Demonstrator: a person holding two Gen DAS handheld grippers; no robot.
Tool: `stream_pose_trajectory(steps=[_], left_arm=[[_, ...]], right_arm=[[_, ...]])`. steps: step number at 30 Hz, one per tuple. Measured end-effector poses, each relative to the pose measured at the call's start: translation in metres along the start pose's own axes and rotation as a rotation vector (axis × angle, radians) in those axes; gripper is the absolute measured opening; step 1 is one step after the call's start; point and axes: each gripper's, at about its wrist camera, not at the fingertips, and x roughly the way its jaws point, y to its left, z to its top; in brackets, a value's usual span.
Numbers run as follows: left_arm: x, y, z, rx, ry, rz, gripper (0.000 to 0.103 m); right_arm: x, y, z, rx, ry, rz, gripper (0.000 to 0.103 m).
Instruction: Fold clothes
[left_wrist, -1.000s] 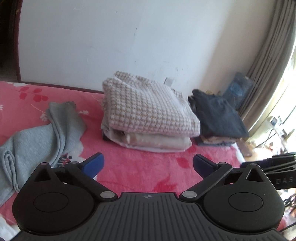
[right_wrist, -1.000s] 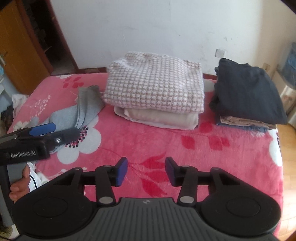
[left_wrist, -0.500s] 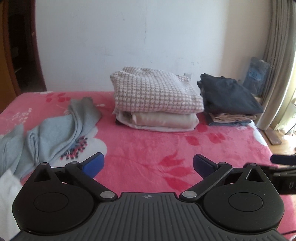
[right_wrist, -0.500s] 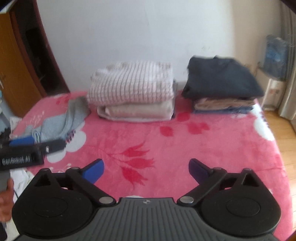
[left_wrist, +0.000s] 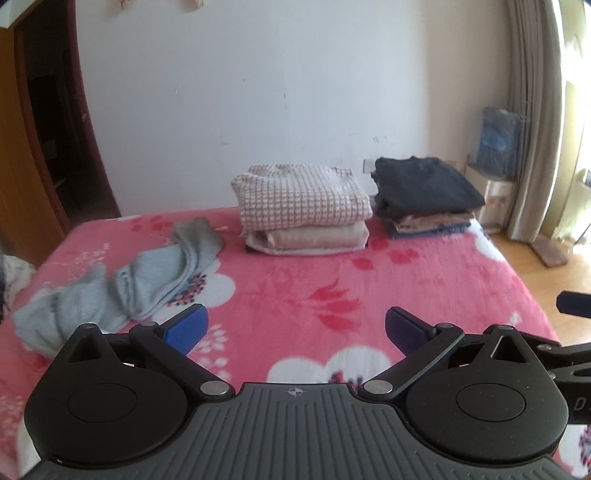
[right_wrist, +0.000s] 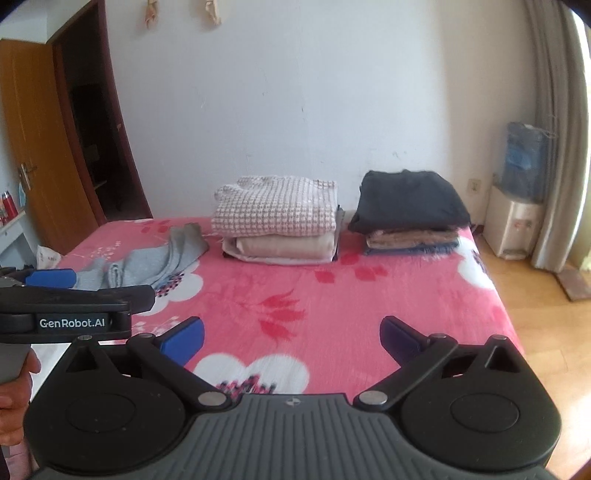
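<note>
A: Grey garment (left_wrist: 122, 284) is lying crumpled and unfolded on the pink floral bed (left_wrist: 424, 280), left of the checked folded pile (left_wrist: 301, 210), well apart from both tools.

B: And the left tool (left_wrist: 293, 326)?

A: It is hovering over the bed's near edge, tilting downward, jaws spread wide with nothing between them. The right tool (right_wrist: 291, 334) is hanging the same way, wide open and empty.

B: The hand?

A: A hand (right_wrist: 14, 391) is gripping the left tool's handle at the right view's left edge. A dark folded pile (right_wrist: 408, 210) is sitting right of the checked pile.
</note>
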Motion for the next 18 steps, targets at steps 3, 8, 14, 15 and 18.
stream_pose_trajectory(steps=[3, 8, 14, 15, 18], left_arm=[[-0.022, -0.002, -0.009, 0.011, -0.003, 0.021, 0.103], [-0.046, -0.002, -0.021, 0.007, -0.025, 0.066, 0.103], [-0.064, 0.002, -0.026, -0.024, -0.049, 0.096, 0.103], [-0.067, 0.003, -0.026, -0.033, -0.053, 0.097, 0.103], [-0.073, 0.004, -0.027, -0.060, -0.058, 0.109, 0.103]], right_arm=[[-0.023, 0.009, -0.012, 0.027, 0.007, -0.029, 0.103], [-0.053, 0.021, -0.030, 0.052, -0.007, -0.051, 0.103], [-0.074, 0.024, -0.041, 0.095, -0.004, -0.102, 0.103], [-0.077, 0.025, -0.043, 0.093, -0.009, -0.118, 0.103], [-0.085, 0.029, -0.047, 0.074, -0.027, -0.158, 0.103]])
